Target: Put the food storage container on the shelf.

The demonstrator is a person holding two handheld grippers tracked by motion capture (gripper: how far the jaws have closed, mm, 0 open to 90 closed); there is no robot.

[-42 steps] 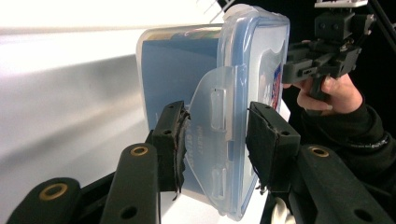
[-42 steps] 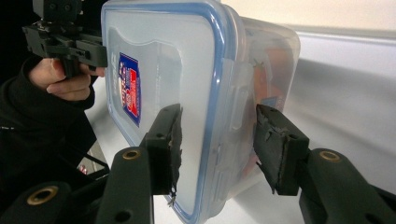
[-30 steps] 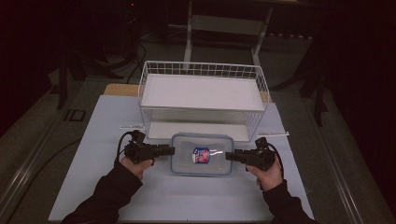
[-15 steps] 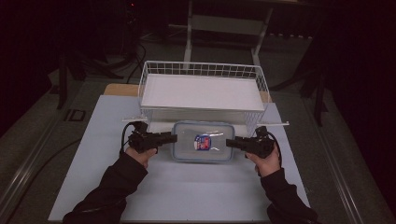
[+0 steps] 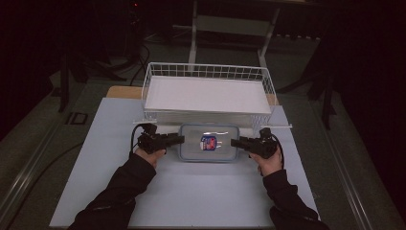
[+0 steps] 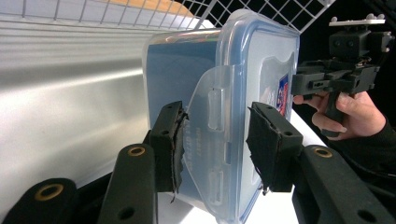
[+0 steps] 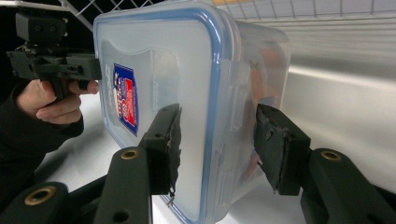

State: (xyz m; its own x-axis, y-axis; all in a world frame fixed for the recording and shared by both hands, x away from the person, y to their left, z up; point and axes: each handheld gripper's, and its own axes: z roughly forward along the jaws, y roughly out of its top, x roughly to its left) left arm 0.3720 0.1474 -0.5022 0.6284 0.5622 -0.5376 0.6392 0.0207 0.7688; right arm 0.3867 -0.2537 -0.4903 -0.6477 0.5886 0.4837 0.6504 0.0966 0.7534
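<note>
Dark surroundings frame a pale counter (image 5: 191, 191) on which a white wire basket (image 5: 207, 72) stands at the far side. A clear plastic container (image 5: 208, 143) with a blue-rimmed snap lid and a small red and blue label sits between the two grippers, just in front of the basket's near wall; whether it rests on the counter or is carried slightly above it cannot be told from the high view. The left gripper (image 5: 178, 139) is clamped on the container's left end: in the left gripper view its jaws stand narrow, closed across the latch flap (image 6: 215, 135) and lid rim, pads on the plastic. The right gripper (image 5: 236, 142) takes the opposite end; in the right gripper view one pad (image 7: 168, 140) lies against the lid face, while the other pad (image 7: 275, 140) appears to stand slightly off the container body, so a firm hold on that side is not confirmed. Judged from this arrangement, the step in hand is a two-handed carry of the container toward the basket. The next move calls for both hands to rise together, keeping the container level, until its base clears the basket's front rim, then forward travel and an even lowering onto the basket's white floor (image 5: 206, 93). Uneven lift risks the container slipping from the looser right side.
</note>
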